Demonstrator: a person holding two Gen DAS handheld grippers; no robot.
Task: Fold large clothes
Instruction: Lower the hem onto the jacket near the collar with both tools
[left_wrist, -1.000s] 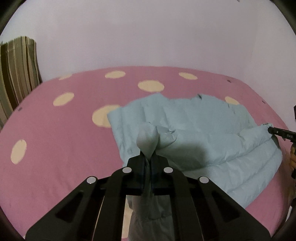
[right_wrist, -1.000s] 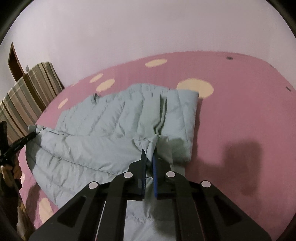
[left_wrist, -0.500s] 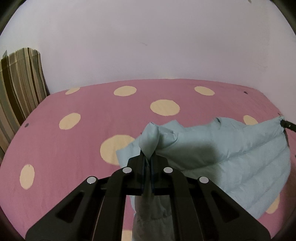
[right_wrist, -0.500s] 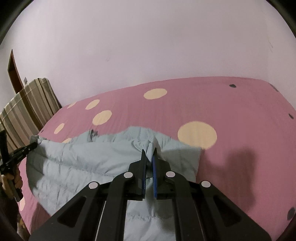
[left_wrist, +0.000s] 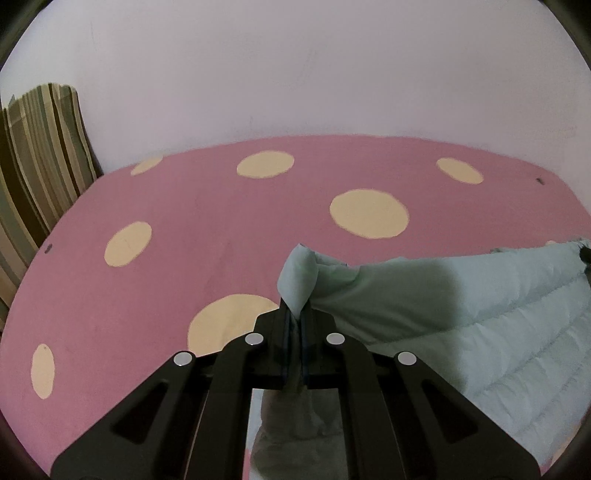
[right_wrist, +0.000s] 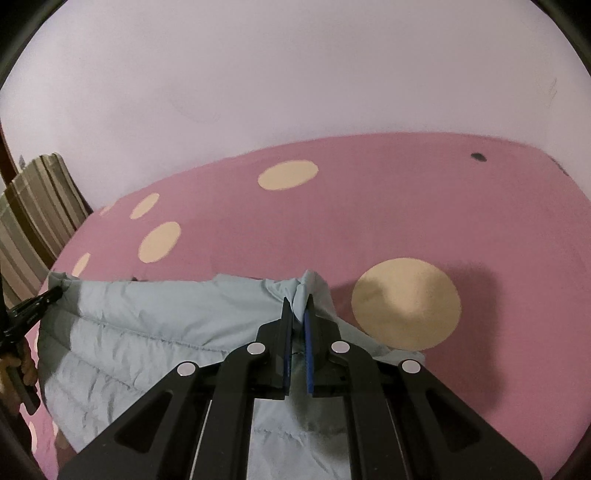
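Note:
A pale blue quilted jacket (left_wrist: 461, 314) hangs stretched between my two grippers above the pink bed. My left gripper (left_wrist: 295, 314) is shut on one corner, and a tuft of fabric sticks up past its fingertips. In the right wrist view the same jacket (right_wrist: 147, 332) spreads to the left, and my right gripper (right_wrist: 298, 306) is shut on its other corner. The left gripper (right_wrist: 40, 302) shows there at the far left edge, pinching the jacket's far corner, with a hand below it. The jacket's lower part drops out of sight under both grippers.
A pink bedsheet with cream dots (left_wrist: 221, 221) covers the bed (right_wrist: 443, 206) ahead. A striped cushion (left_wrist: 37, 155) leans against the wall at the left and appears as the striped cushion (right_wrist: 40, 206) in the right wrist view. A plain pale wall (left_wrist: 295, 74) rises behind the bed.
Both grippers have pulled back across the bed with the jacket. It has come up off the sheet and now hangs taut between them. More bare sheet shows ahead.

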